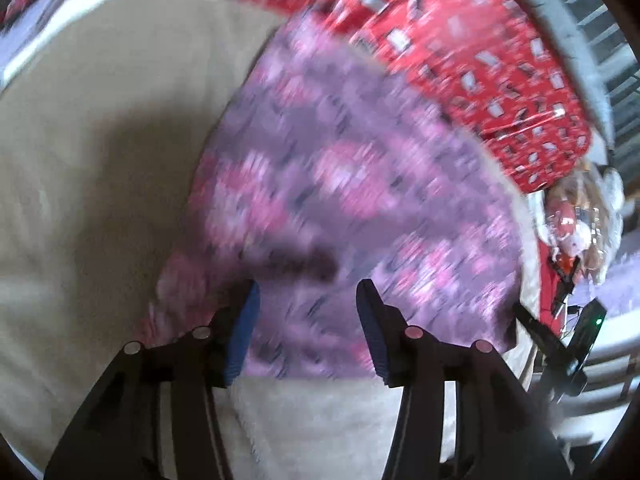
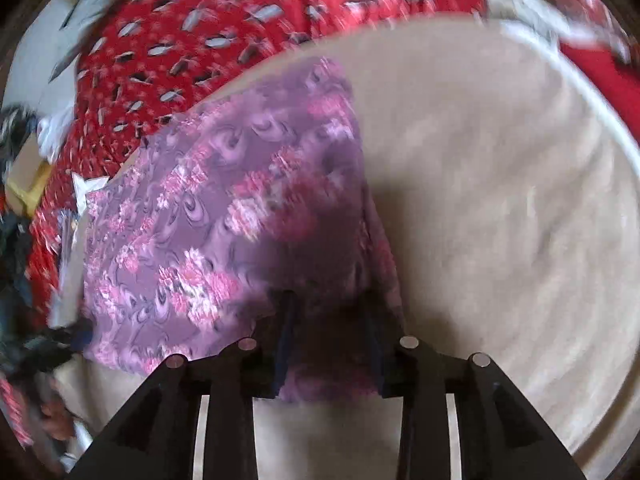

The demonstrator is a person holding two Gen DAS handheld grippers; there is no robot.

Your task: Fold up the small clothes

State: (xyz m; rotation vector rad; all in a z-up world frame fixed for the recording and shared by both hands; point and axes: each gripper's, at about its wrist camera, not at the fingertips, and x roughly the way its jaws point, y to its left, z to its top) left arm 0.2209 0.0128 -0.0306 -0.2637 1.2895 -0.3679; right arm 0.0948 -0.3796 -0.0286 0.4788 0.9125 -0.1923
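A purple garment with pink flowers (image 1: 340, 184) lies spread on a beige cloth-covered surface (image 1: 104, 128). My left gripper (image 1: 308, 292) is open, its blue-padded fingers just above the garment's near edge, holding nothing. In the right wrist view the same garment (image 2: 208, 216) lies to the left and centre. My right gripper (image 2: 330, 304) is open over the garment's near right corner, its fingertips dark in shadow; whether they touch the fabric cannot be told. Both views are motion-blurred.
A red patterned cloth (image 1: 460, 48) lies beyond the garment, also in the right wrist view (image 2: 192, 40). A doll or toy in plastic wrap (image 1: 576, 216) sits at the right edge. Dark clutter (image 2: 20, 220) lies at the left. The beige surface's rim (image 2: 592, 92) curves on the right.
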